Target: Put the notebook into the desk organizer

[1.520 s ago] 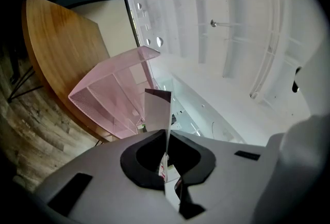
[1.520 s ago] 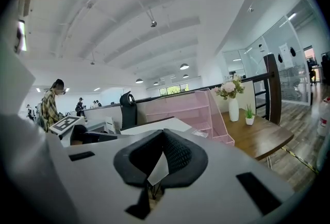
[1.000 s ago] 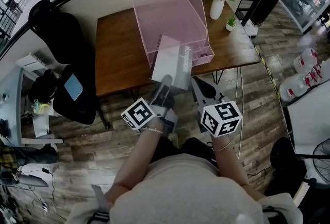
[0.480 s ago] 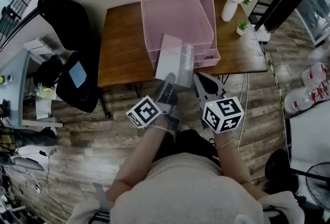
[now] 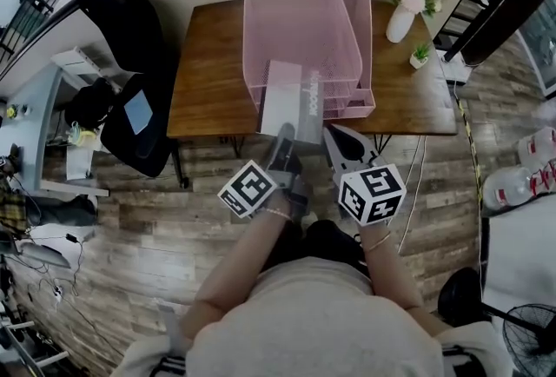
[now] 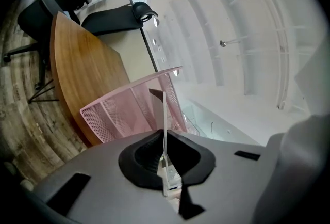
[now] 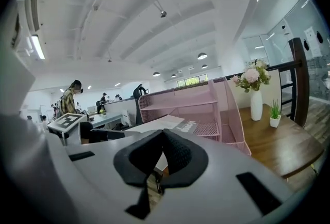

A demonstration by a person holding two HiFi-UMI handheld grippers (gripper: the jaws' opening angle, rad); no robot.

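A pink mesh desk organizer (image 5: 300, 28) stands on the wooden table (image 5: 204, 80). The grey-white notebook (image 5: 291, 102) hangs at the table's near edge, its far end against the organizer's front. My left gripper (image 5: 282, 136) is shut on the notebook's near edge. In the left gripper view the notebook (image 6: 164, 125) shows edge-on between the pads of the left gripper (image 6: 165, 161), with the organizer (image 6: 124, 114) beyond. My right gripper (image 5: 337, 136) hovers just right of the notebook, shut and holding nothing. The right gripper view shows the right gripper (image 7: 163, 135), the notebook (image 7: 165, 123) and the organizer (image 7: 206, 101).
A white vase of flowers (image 5: 401, 15) and a small potted plant (image 5: 420, 56) stand at the table's right end. A black office chair (image 5: 139, 119) sits left of the table. Wood floor lies below the table's near edge.
The notebook in the left gripper has turned straighter and come closer to the organizer's front. Both grippers keep their places beside each other.
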